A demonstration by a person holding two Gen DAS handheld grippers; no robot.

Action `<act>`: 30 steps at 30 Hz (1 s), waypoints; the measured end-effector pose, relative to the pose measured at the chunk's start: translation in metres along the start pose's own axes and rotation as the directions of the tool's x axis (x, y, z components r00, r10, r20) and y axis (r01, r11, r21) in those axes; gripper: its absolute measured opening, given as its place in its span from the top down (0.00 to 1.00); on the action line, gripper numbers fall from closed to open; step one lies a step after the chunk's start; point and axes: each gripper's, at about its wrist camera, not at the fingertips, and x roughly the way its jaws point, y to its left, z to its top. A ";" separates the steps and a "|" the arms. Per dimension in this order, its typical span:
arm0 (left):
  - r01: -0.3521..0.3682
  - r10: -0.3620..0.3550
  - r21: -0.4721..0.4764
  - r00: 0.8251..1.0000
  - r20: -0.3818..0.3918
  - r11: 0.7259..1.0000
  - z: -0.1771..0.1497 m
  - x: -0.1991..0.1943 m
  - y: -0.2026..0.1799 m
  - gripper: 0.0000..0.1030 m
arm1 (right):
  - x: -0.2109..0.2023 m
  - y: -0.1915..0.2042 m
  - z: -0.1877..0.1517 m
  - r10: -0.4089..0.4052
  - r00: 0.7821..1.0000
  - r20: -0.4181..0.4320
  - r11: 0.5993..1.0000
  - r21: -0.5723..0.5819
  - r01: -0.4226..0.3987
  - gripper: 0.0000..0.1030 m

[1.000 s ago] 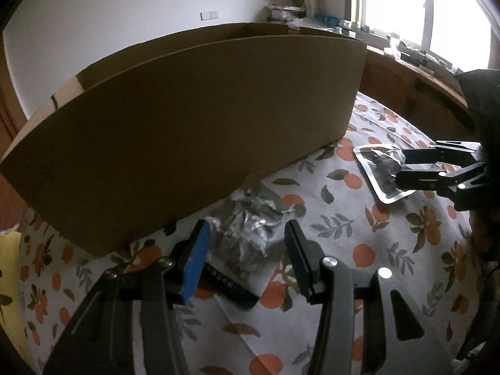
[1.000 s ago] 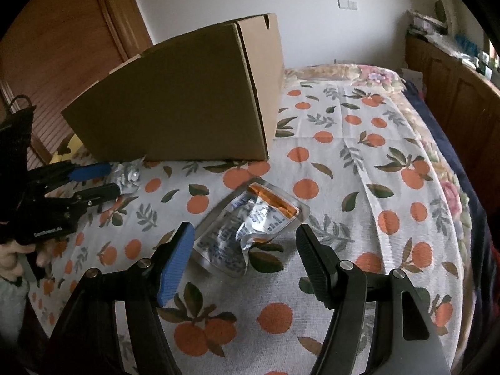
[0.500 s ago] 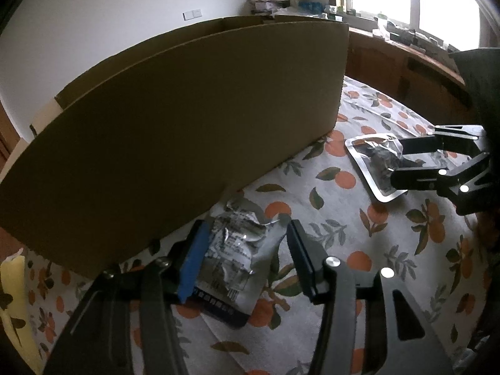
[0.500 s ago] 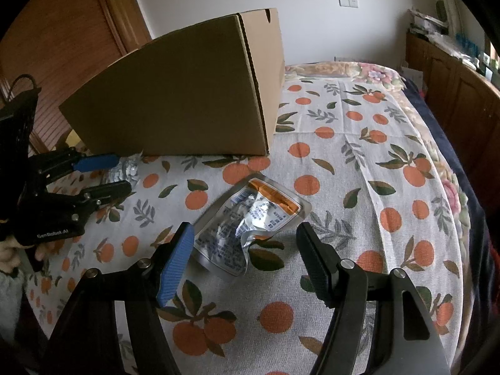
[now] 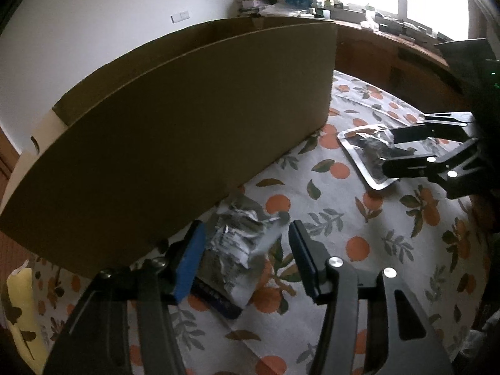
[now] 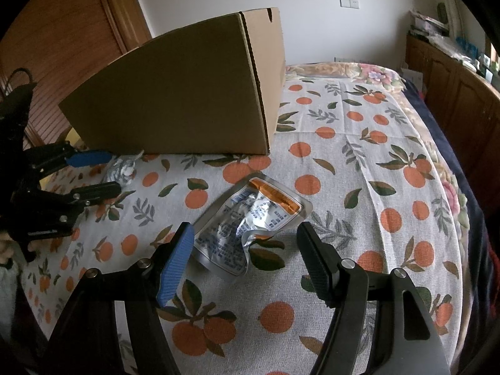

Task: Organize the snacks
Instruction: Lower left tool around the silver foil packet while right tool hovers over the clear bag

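Claw work first: both claws hung wide open, gripping nothing, each straddling a pouch for a pinch. I judged the stiff, matte cardboard box [image 6: 187, 93] the destination, at twelve o'clock on the orange-print cloth [image 6: 359, 162]. My right claw [image 6: 243, 250] framed the flat, glossy orange-topped pouch [image 6: 250, 218]; my left claw [image 5: 247, 256] bracketed the crinkled foil pouch [image 5: 240, 243] beside the box wall.

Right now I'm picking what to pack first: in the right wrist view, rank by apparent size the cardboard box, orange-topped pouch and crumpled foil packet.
1. cardboard box
2. orange-topped pouch, though nearest the camera
3. crumpled foil packet, partly hidden
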 end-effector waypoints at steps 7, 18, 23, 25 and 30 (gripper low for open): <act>-0.027 0.028 0.022 0.999 -0.046 0.999 -0.003 0.013 0.000 0.45 | 0.000 0.000 0.000 -0.001 1.000 0.000 1.000 0.000 0.001 0.31; -0.028 0.027 -0.025 0.999 -0.029 0.999 -0.003 0.019 0.008 0.44 | 0.000 0.000 0.000 -0.003 1.000 -0.001 1.000 -0.002 0.003 0.31; -0.055 0.055 -0.037 0.998 -0.012 0.998 -0.007 0.015 0.009 0.59 | 0.000 0.000 0.000 0.000 1.000 -0.002 1.000 0.000 0.000 0.31; -0.062 0.061 -0.040 0.998 -0.012 0.997 -0.009 0.012 0.010 0.63 | 0.001 0.001 0.000 0.000 1.000 -0.002 1.000 0.000 0.000 0.31; -0.036 0.037 -0.071 0.999 0.005 0.997 -0.017 0.000 0.009 0.66 | 0.003 0.003 0.002 -0.001 1.000 -0.020 1.000 -0.013 0.001 0.32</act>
